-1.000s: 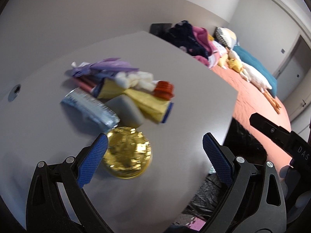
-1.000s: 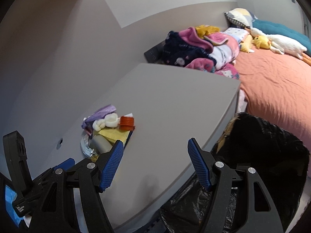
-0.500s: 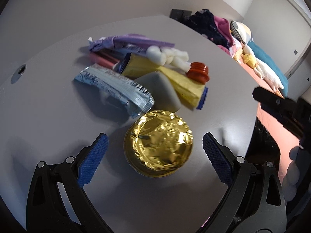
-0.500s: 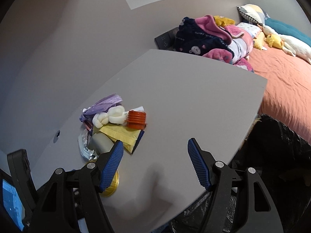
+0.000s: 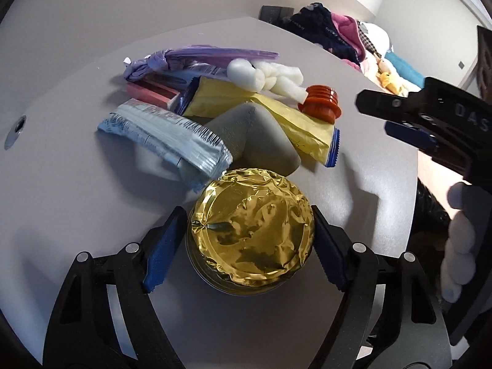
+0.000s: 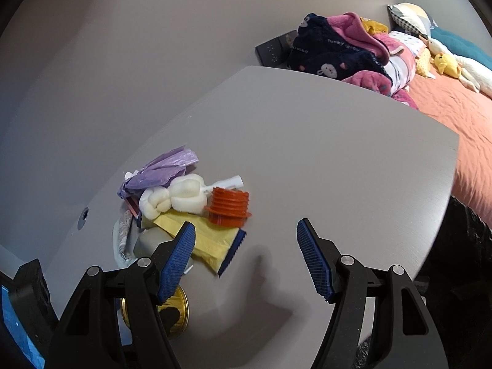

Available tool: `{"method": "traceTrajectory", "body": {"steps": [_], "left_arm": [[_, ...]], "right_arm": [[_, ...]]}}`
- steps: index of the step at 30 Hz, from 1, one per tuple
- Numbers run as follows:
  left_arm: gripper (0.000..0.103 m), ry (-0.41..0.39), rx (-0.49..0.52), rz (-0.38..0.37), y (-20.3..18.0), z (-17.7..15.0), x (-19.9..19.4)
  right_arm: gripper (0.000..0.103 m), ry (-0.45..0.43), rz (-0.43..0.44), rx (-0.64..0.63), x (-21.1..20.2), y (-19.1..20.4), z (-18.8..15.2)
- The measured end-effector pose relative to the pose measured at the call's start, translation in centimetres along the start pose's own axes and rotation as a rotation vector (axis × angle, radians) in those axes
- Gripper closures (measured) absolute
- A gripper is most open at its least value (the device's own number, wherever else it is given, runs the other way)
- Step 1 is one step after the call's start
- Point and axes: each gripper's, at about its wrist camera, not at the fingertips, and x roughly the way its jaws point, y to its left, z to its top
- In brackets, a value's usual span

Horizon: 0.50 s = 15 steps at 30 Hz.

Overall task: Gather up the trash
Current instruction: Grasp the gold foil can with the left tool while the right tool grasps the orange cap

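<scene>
A round gold foil-topped container (image 5: 250,230) stands on the grey table (image 5: 61,203) in the left wrist view. My left gripper (image 5: 247,246) is shut on its sides, both blue pads touching it. Behind it lies a trash pile: a silver-blue wrapper (image 5: 166,132), a grey block (image 5: 258,135), a yellow packet (image 5: 264,110), white foam (image 5: 264,77), an orange ribbed cap (image 5: 321,103) and a purple bag (image 5: 184,58). My right gripper (image 6: 246,258) is open and empty above the table, near the yellow packet (image 6: 209,241) and orange cap (image 6: 229,206).
A black trash bag (image 6: 461,246) hangs off the table's right edge. A bed with an orange cover (image 6: 455,107), piled clothes (image 6: 338,52) and plush toys lies beyond. The grey wall runs along the table's left side.
My left gripper has moved in and closed on the gold container. My right gripper has moved forward over the table, away from the black bag, staying open.
</scene>
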Motion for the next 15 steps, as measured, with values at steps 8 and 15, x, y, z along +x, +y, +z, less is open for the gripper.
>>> {"method": "traceTrajectory", "body": {"steps": [8, 15], "left_arm": [[0.026, 0.001, 0.012, -0.023, 0.3, 0.4, 0.0], [0.026, 0.015, 0.013, -0.035, 0.5, 0.3, 0.2]], "right_arm": [[0.034, 0.019, 0.007, -0.001, 2.7, 0.6, 1.3], [0.035, 0.047, 0.003, 0.009, 5.0, 0.4, 2.1]]}}
